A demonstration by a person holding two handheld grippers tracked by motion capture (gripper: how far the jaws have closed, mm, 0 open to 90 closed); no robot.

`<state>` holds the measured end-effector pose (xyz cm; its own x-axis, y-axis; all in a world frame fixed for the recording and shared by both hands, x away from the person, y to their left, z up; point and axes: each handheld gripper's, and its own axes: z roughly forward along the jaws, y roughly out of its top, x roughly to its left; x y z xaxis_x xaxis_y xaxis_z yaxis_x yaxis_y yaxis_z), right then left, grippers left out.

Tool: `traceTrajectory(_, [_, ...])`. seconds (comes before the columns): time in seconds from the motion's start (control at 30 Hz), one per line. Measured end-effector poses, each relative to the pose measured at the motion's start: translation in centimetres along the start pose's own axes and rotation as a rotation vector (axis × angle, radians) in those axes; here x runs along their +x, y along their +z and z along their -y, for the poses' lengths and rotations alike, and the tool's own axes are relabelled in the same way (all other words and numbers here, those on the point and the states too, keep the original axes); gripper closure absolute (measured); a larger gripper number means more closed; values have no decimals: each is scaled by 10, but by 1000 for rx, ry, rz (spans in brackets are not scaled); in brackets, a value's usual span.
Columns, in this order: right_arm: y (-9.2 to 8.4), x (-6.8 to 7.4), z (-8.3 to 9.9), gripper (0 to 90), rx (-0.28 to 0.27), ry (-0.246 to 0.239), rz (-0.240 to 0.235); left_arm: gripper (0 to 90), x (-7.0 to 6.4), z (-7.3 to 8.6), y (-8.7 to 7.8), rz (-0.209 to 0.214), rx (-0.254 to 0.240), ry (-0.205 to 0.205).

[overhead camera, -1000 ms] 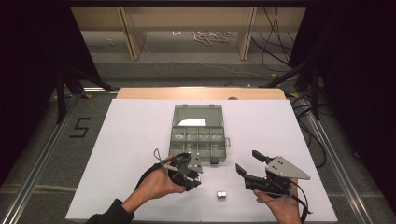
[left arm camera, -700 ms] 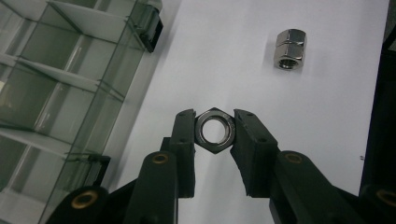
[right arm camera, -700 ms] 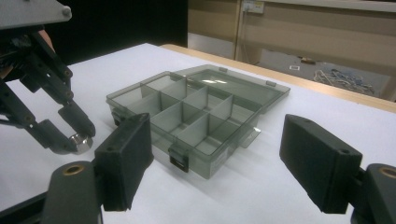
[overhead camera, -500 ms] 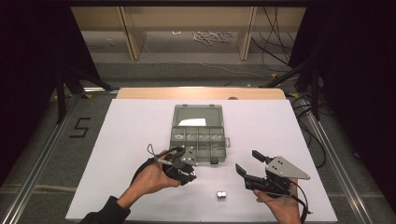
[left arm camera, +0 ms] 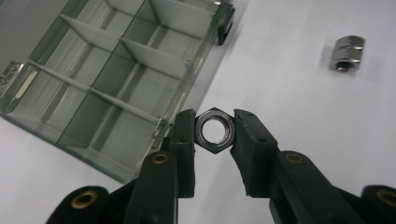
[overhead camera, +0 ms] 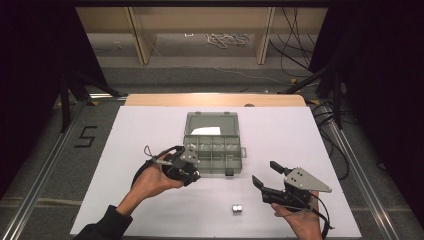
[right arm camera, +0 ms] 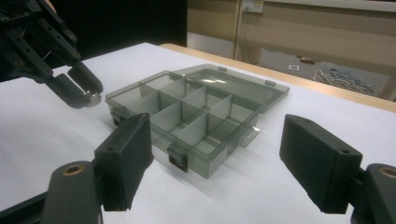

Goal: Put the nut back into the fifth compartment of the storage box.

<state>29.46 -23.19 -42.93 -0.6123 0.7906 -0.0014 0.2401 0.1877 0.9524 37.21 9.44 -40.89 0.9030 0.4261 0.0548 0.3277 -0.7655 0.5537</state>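
Now, shiny hexagonal steel nut (left arm camera: 214, 130) between matte claw (left arm camera: 214, 135) pads.

Box (left arm camera: 116, 74): cut off by the top and left edges in the left gripper view. Nut (overhead camera: 187, 161): hidden in the high view behind the left gripper (overhead camera: 189, 167). Loose nuts (overhead camera: 237, 208): too small there to tell shape. Right hand (overhead camera: 300, 220): cut off by bottom edge.

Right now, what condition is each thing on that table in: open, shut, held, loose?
Compartment box: lid open and laid back, compartments look empty.
Hex nut: clamped between the left gripper's jaws, above the box's edge.
Second nut: loose on the white table.
Right gripper: jaws wide open, holding nothing.
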Motion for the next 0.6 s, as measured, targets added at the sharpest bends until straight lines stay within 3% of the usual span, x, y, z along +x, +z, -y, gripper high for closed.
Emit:
traceTrajectory(0.1, [0,0,0,260,-1,8,-17,699,6,1,0,-6,1,-13])
traceTrajectory(0.4, [0,0,0,258,-2,5,-12,699,28,4,-3,-64,-19,-71])
traceTrajectory(0.6, [0,0,0,258,1,3,-8,699,41,5,-3,-77,-30,-99])
